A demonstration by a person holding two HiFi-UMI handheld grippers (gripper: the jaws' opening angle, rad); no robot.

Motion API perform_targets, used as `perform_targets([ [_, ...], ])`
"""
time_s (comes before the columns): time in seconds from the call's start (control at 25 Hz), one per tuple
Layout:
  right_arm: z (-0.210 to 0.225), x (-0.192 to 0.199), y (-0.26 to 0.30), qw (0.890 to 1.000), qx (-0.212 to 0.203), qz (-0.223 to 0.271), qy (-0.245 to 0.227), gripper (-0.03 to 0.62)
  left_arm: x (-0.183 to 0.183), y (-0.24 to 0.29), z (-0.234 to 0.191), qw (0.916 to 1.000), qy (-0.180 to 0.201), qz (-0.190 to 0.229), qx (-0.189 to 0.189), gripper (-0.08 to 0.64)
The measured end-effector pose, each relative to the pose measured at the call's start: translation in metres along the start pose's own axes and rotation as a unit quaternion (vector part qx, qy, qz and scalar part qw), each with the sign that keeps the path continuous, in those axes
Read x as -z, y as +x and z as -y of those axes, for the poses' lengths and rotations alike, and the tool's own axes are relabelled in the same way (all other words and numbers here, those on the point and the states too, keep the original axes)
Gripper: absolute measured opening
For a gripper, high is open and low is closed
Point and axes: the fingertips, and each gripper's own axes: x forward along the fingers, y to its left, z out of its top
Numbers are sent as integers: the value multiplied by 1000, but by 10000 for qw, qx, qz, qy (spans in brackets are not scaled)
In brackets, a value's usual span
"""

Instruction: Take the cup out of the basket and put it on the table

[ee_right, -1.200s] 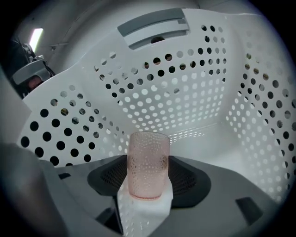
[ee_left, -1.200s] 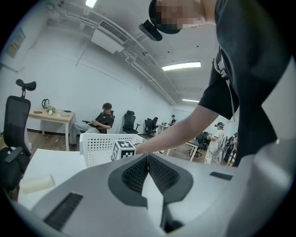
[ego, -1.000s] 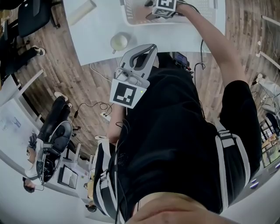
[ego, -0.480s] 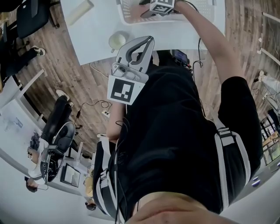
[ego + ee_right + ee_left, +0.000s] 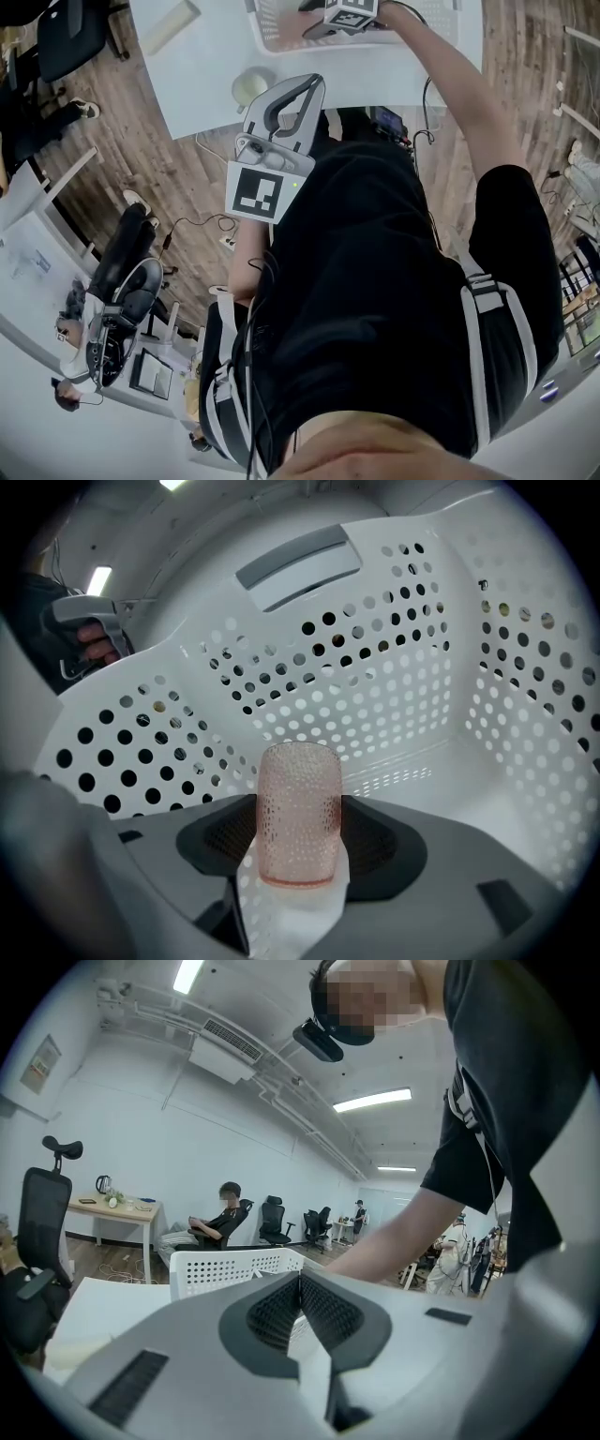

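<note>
place: open office | swivel chairs (image 5: 274, 1219) | desks (image 5: 111, 1209) | ceiling strip lights (image 5: 372, 1101) | wood-plank floor (image 5: 122, 122)

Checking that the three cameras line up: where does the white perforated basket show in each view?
Head view: basket at the top edge, on the white table.
Left gripper view: centre-left, behind the fingers.
Right gripper view: its perforated walls fill the frame round the pink cup.
Shared landmark: the person's right forearm reaching towards it, in the head and left gripper views only.
</note>
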Motion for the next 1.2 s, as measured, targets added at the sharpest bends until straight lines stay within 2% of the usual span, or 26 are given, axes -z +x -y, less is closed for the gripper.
perform_targets([
  [0.28,3,-13,-30,9985,183,464,239,275,-2,1,1,10000,-59,42,-10,21],
  [0.6,-16,-50,-85,9890,537,1379,88,275,-3,-3,3,9999,-20,159,3,21],
  [0.92,-34,-89,-139,9698,870,2277,-74,275,-11,-4,0,9994,10,342,-61,21],
  [1.2,-67,-111,-192,9444,1226,3043,-218,275,-18,-8,6,9991,169,364,-132,21],
])
